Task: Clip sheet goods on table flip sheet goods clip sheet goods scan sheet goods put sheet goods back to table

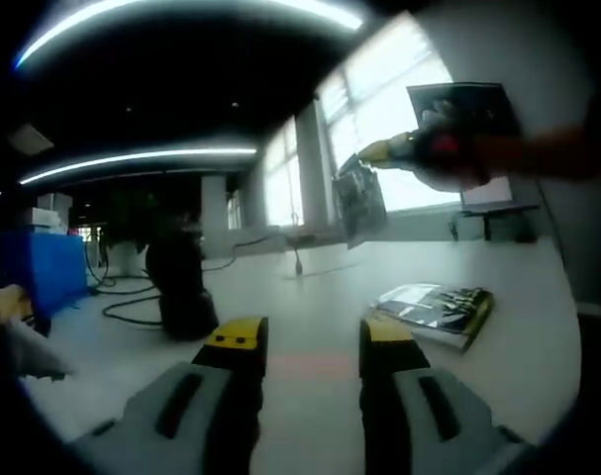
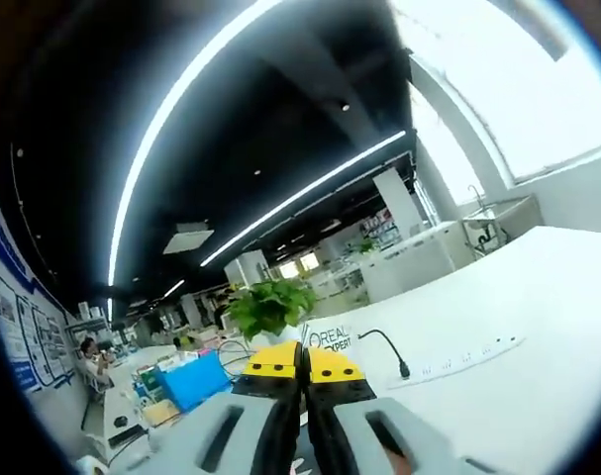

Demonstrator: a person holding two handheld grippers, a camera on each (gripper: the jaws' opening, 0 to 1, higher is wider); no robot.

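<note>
My left gripper (image 1: 310, 341) stands open low over the white table (image 1: 310, 287), with nothing between its yellow-tipped fingers. A stack of glossy sheet packets (image 1: 437, 309) lies on the table just to its right. Higher up, the right gripper (image 1: 399, 150) reaches in from the right and holds one sheet packet (image 1: 359, 203) hanging in the air. In the right gripper view my right gripper (image 2: 302, 364) has its jaws pressed together on that packet (image 2: 328, 339). A white edge of the packet with printed lettering shows past the tips.
A black device (image 1: 181, 287) stands on the table left of centre, with cables trailing from it. A blue box (image 1: 43, 267) sits at far left. A dark screen (image 1: 463, 107) stands by the windows. A potted plant (image 2: 270, 302), a power strip (image 2: 458, 361) and a blue bin (image 2: 186, 381) lie ahead.
</note>
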